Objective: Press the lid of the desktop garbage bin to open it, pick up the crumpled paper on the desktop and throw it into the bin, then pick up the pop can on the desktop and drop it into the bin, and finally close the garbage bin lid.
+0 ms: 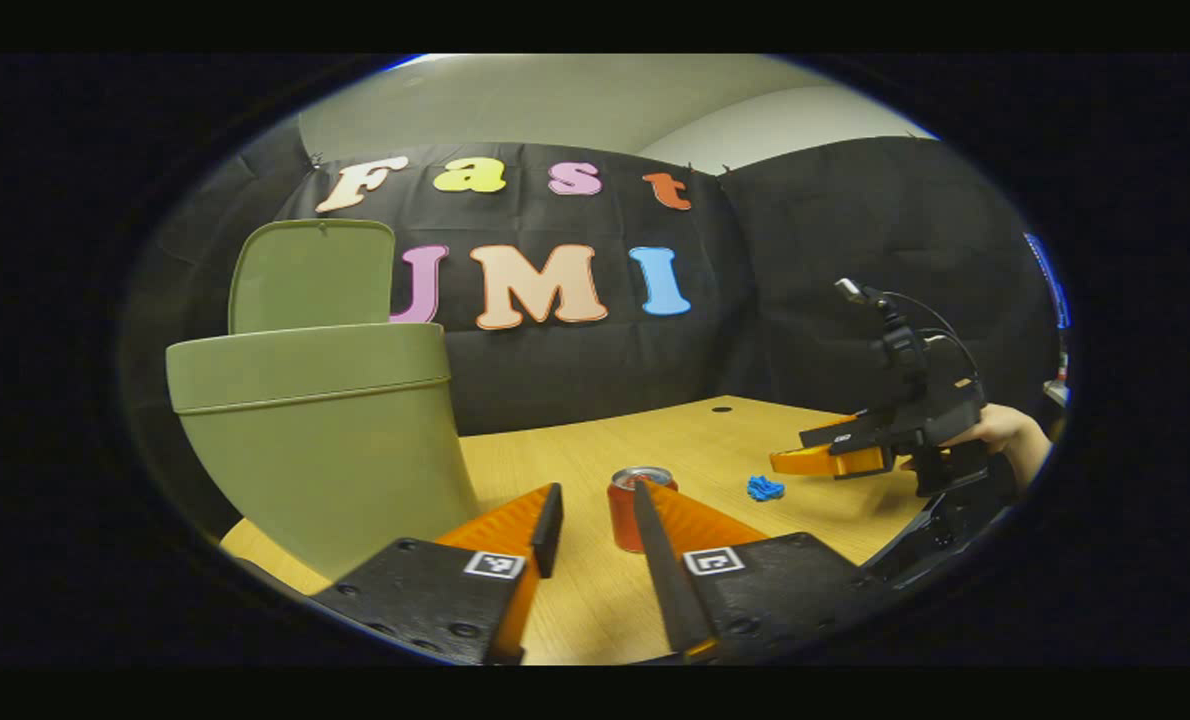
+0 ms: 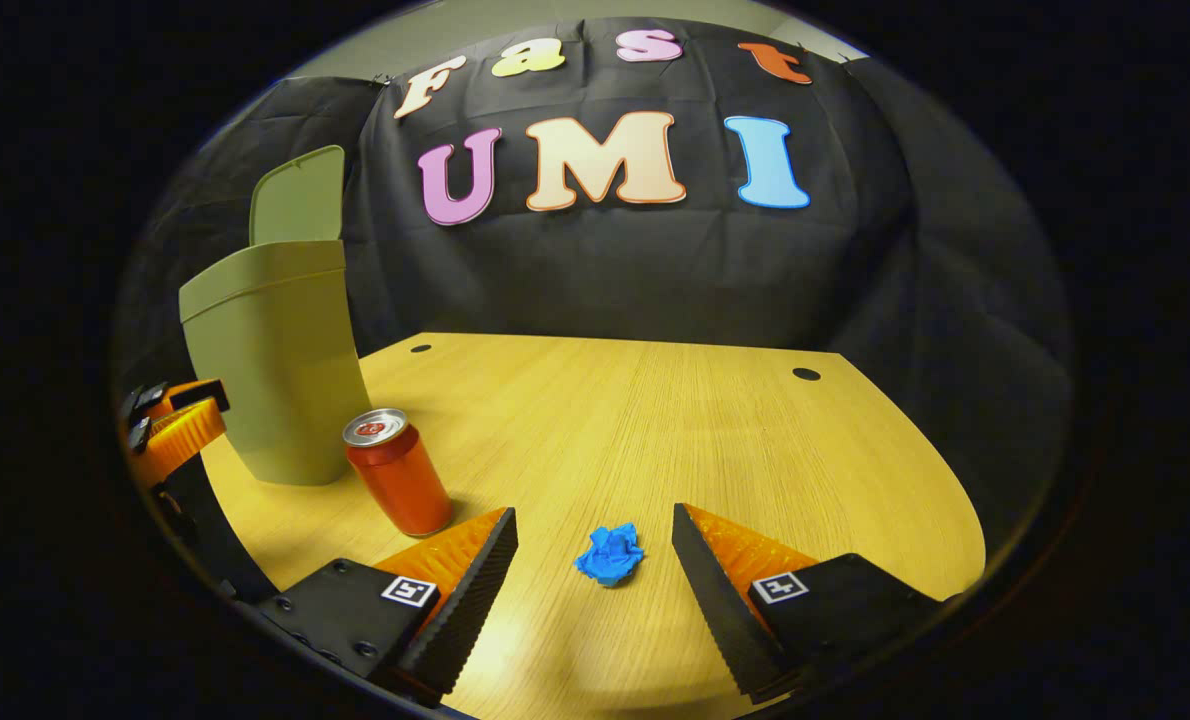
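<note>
Both grippers, right [image 2: 595, 545] and left [image 1: 595, 520], gape empty; left finger [image 1: 670, 560] half-hides the red can [image 1: 627, 510]; blue crumpled paper [image 2: 610, 555] sits between right's fingers.

We saw the garbage bin [image 2: 275, 380], a tall olive-green tub with a banded rim, standing upright at the left side of the wooden desktop. Its lid [image 2: 298, 197] was swung up and stood nearly vertical at the back edge, leaving the mouth open. The pop can [image 2: 398, 472], red with a silver top, stood upright just beside the bin's base, apart from it. The crumpled paper [image 2: 610, 555] was a small bright-blue wad lying on the desktop to the right of the can, well apart from the bin.
</note>
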{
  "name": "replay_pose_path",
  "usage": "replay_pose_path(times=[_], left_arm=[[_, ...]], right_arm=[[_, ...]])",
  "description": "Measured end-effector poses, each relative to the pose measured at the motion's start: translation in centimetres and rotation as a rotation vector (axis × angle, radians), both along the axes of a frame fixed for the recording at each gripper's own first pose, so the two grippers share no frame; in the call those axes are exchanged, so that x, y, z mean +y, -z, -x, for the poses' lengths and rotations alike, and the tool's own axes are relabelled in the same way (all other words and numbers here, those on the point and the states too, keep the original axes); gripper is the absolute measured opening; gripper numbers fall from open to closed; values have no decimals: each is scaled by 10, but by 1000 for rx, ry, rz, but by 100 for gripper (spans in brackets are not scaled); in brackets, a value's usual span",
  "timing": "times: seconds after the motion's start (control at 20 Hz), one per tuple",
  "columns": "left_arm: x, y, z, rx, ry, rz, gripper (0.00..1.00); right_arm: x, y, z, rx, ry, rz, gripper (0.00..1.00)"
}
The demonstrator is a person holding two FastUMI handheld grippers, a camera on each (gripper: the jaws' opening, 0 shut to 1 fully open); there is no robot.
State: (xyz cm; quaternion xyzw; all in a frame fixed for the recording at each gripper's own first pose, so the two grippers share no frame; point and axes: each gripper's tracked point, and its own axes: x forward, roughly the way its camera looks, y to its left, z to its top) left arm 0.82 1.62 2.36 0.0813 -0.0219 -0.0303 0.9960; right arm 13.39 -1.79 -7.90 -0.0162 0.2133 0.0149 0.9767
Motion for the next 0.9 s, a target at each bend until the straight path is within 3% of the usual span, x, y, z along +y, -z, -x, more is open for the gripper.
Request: replay_pose_path(times=[0.05,0.2,0.3,0.35,0.4,0.5,0.55,0.6,0.9], left_arm=[[0,-1,0,-1,4,-4,58],[0,-4,1,-17,3,-12,97],[-1,-6,2,-26,7,-11,96],[-1,-7,2,-26,5,-13,100],[0,-7,2,-28,4,-17,95],[2,-10,4,-38,4,-24,95],[5,-12,5,-46,-2,-28,100],[8,-14,4,-52,-9,-30,95],[14,-9,0,-40,-24,-5,95]], right_arm=[[1,2,-5,21,-4,8,98],[6,7,-15,74,-20,32,99],[5,16,-21,106,-24,40,99],[4,21,-24,129,-22,44,98],[4,29,-28,155,-20,46,99],[0,38,-33,199,-12,57,99],[-1,42,-36,217,-6,61,99],[-3,47,-37,239,3,59,99],[-6,58,-40,297,13,44,95]])
